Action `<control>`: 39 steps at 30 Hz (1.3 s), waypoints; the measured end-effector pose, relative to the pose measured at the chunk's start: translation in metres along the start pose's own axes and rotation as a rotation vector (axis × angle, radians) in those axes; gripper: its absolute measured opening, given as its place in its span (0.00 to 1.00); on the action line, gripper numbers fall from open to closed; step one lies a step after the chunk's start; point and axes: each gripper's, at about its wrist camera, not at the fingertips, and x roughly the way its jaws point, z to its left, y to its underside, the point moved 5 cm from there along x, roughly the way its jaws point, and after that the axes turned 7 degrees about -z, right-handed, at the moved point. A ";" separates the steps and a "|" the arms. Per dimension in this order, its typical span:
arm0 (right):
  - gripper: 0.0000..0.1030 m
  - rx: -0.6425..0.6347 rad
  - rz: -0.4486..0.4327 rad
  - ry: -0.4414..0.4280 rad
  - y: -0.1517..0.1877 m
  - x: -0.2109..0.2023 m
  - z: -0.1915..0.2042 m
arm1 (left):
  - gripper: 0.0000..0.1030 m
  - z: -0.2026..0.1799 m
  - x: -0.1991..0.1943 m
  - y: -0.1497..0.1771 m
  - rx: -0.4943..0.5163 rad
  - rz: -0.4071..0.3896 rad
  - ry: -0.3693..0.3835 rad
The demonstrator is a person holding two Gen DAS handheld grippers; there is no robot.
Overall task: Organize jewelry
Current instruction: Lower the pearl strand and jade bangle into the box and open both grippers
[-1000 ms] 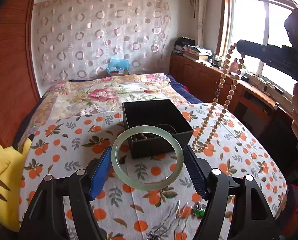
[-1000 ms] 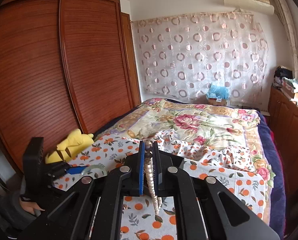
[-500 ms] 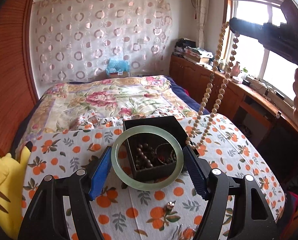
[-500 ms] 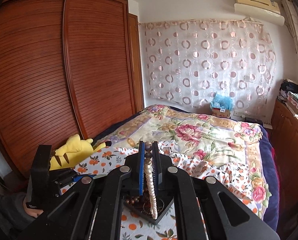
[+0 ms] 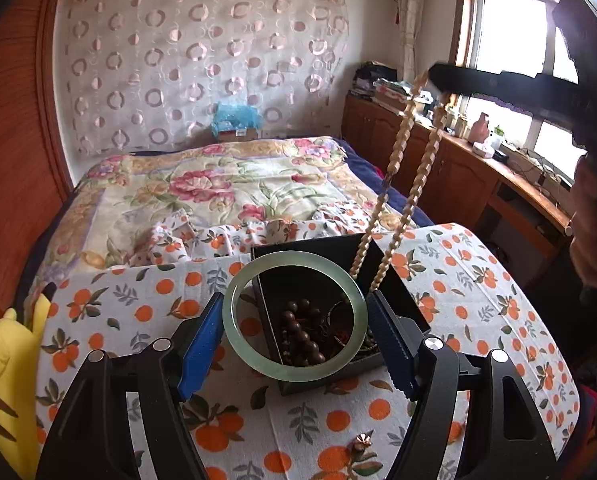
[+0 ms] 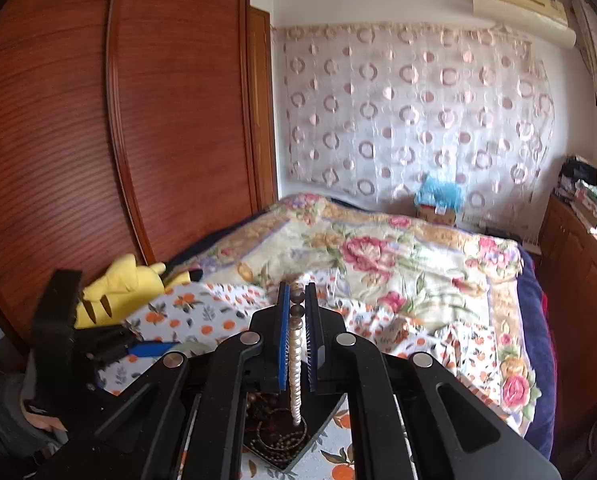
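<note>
over the square black box [image 5: 394,280], a smooth round jade bangle [image 5: 294,374].

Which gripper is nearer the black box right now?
Left. The left gripper holds the jade bangle low over the black box; the right gripper is high above it, dangling the bead necklace in.

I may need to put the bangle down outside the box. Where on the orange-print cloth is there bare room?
Bare cloth lies between the black box and the yellow plush; more lies right of the box. Near the front edge is a small ornament. The box is crowded: dark beads, with the bead necklace dangling in.
</note>
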 end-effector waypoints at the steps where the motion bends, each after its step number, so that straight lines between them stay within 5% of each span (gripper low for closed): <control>1: 0.08 0.008 0.014 0.001 0.006 0.007 -0.003 | 0.66 0.000 0.003 0.000 0.001 0.005 0.001; 11: 0.09 0.084 0.130 -0.041 0.074 0.045 -0.005 | 0.66 0.001 0.037 0.003 0.021 0.053 -0.001; 23: 0.09 0.109 0.158 -0.017 0.103 0.037 -0.012 | 0.66 -0.004 0.055 -0.001 0.047 0.072 0.006; 39: 0.09 0.135 0.155 0.048 0.153 -0.019 0.001 | 0.68 -0.021 0.008 0.016 0.059 0.040 0.011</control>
